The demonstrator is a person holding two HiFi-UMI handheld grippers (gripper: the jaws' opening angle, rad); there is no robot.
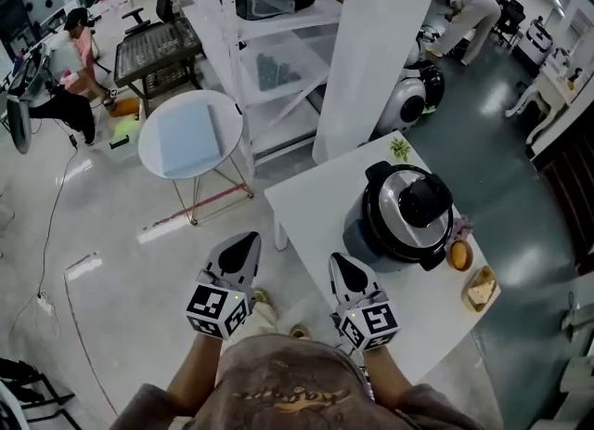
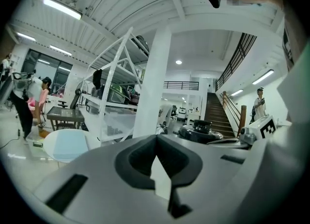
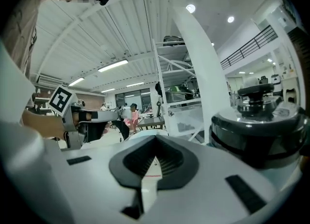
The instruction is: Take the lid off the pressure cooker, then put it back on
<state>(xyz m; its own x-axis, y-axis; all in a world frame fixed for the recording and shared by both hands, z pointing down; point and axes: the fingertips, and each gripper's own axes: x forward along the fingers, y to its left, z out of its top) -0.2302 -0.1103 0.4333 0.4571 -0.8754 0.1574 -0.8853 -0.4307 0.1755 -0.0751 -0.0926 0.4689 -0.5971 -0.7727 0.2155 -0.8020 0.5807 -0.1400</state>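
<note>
Head view: one pressure cooker [image 1: 399,233] sat on the table [image 1: 306,201], its one lid [image 1: 413,205] on; two grippers, the left gripper [image 1: 249,241] and the right gripper [image 1: 339,263], hung near the cooker, not touching it; left gripper view: its jaws were squeezed together, holding nothing; right gripper view: the same; shut jaws could only bump the lid and shove the cooker.

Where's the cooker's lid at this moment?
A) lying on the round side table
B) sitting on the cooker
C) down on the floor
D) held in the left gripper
B: the lid sits in place on top of the pressure cooker, which stands on the white table.
</note>
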